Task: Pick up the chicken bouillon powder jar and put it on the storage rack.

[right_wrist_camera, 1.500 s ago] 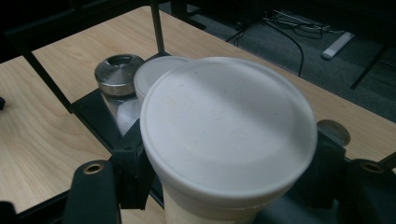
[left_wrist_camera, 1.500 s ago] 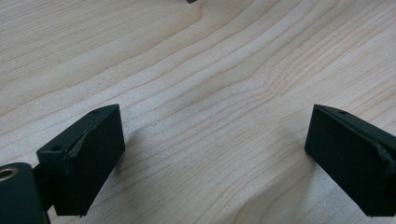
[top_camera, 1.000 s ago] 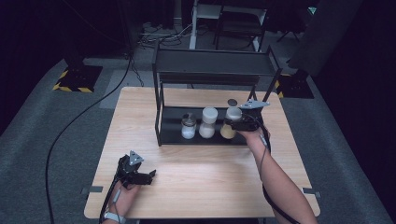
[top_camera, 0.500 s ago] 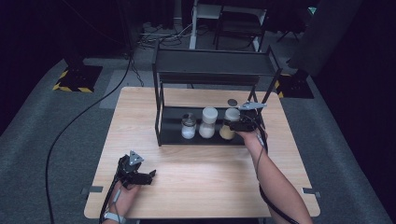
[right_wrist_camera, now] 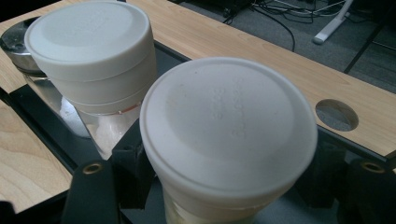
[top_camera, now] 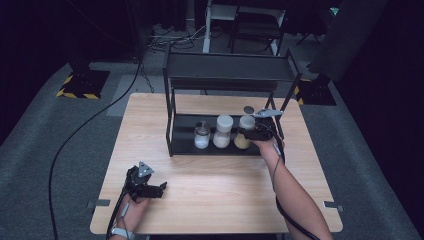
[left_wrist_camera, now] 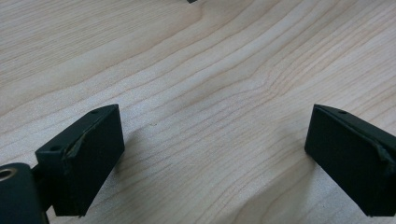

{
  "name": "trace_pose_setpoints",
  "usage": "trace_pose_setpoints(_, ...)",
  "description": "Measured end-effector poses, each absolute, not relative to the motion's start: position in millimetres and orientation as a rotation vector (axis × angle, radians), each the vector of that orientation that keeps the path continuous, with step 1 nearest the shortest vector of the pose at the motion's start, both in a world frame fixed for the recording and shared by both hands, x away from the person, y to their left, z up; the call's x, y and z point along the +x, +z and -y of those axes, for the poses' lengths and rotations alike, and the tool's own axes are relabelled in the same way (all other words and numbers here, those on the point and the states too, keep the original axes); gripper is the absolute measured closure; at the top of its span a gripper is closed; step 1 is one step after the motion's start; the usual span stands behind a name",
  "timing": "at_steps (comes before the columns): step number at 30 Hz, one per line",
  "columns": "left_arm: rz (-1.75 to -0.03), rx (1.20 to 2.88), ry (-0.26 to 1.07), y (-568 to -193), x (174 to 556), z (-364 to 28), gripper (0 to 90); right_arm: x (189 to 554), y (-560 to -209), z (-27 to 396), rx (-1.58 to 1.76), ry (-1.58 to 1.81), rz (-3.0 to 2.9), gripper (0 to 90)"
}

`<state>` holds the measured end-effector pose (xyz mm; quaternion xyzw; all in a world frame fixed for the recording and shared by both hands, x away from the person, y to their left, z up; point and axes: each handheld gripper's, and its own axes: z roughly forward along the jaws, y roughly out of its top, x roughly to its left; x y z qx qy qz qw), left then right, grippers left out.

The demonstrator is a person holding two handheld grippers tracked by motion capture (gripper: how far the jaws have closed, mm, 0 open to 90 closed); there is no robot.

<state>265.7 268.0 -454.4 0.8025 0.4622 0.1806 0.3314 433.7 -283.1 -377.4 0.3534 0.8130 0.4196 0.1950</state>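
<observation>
1. The wooden surface point(top_camera: 220, 190) carries a black rack point(top_camera: 225, 75), seen whole from the high view.
2. Three jars stand on the rack's bottom shelf.
3. The right gripper point(right_wrist_camera: 224, 186) has its jaws clamped round the white-lidded jar point(right_wrist_camera: 229, 126); its own view shows this close.
4. The left gripper point(left_wrist_camera: 215, 158) rests with jaws apart, holding nothing.

From my station I see a light wooden table point(top_camera: 215, 192) with visible grain, standing on grey carpet point(top_camera: 45, 165). The room beyond it is dark; the light falls mainly on the tabletop and the floor just around it. A black cable point(top_camera: 75, 135) runs across the carpet on the left, curving back toward the far end of the room. Two black bases with yellow-and-black hazard striping point(top_camera: 80, 82) sit on the floor, one to each side behind the table. Farther back I make out white furniture legs point(top_camera: 207, 30), with loose cables point(top_camera: 172, 37) lying near them.
</observation>
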Motion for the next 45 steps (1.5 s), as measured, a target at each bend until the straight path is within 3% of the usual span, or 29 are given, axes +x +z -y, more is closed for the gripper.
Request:
trace_pose_setpoints(6, -1.208, 2.097, 0.473, -454.6, 265.7, -268.0, 4.6, 434.5, -376.5, 285.5, 0.984, 1.181, -2.29, 32.4)
trace_pose_setpoints(20, -1.212, 2.097, 0.474, -454.3, 265.6, -267.7, 4.7, 414.5, -352.1, 290.2, 0.938, 1.215, -2.235, 11.8)
trace_pose_setpoints(45, -1.218, 2.093, 0.475, -454.4, 265.3, -267.2, 4.6, 345.4, -320.5, 326.2, 0.828, 1.266, -2.257, 9.4)
